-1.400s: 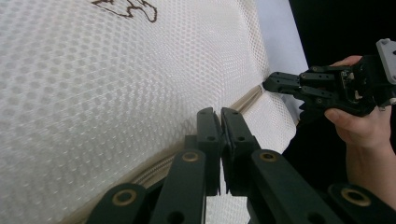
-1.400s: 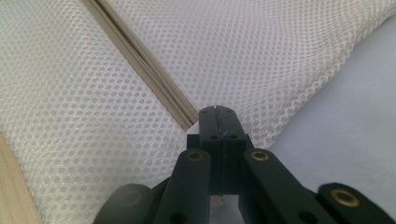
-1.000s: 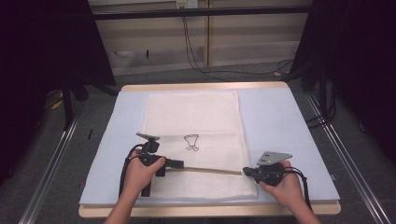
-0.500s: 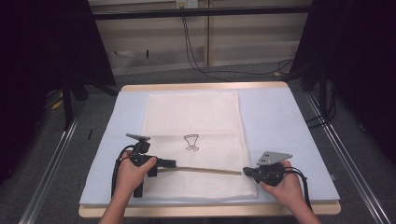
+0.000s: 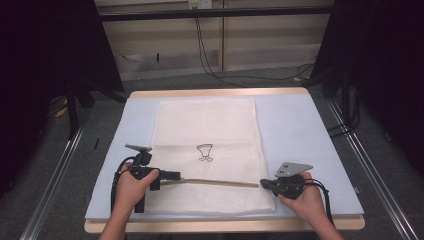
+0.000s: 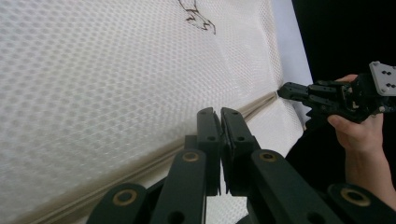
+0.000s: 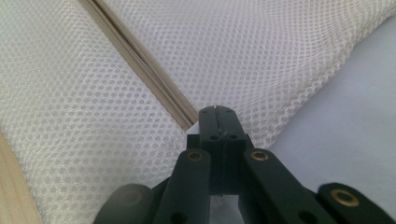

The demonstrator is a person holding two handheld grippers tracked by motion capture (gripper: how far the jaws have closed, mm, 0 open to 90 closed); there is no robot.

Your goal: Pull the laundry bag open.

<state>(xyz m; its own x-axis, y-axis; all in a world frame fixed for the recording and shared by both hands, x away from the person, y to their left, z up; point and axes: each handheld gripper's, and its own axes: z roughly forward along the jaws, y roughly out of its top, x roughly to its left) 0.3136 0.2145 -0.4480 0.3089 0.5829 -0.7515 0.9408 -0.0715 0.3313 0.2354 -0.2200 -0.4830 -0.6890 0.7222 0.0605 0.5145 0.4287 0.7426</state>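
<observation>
where the pale blue worktop (image 5: 300, 130) sat between dark curtains, a white mesh bag (image 5: 205, 125) lay at its centre, its beige zipper (image 5: 220, 182) toward 6 o'clock. the left gripper (image 5: 175, 176) was pressed together at the zipper's 9 o'clock end, the right gripper (image 5: 264, 184) pinched its 3 o'clock end.

Mesh bag (image 5: 207, 150) on table mat (image 5: 300, 135), tongs at its near corners
</observation>
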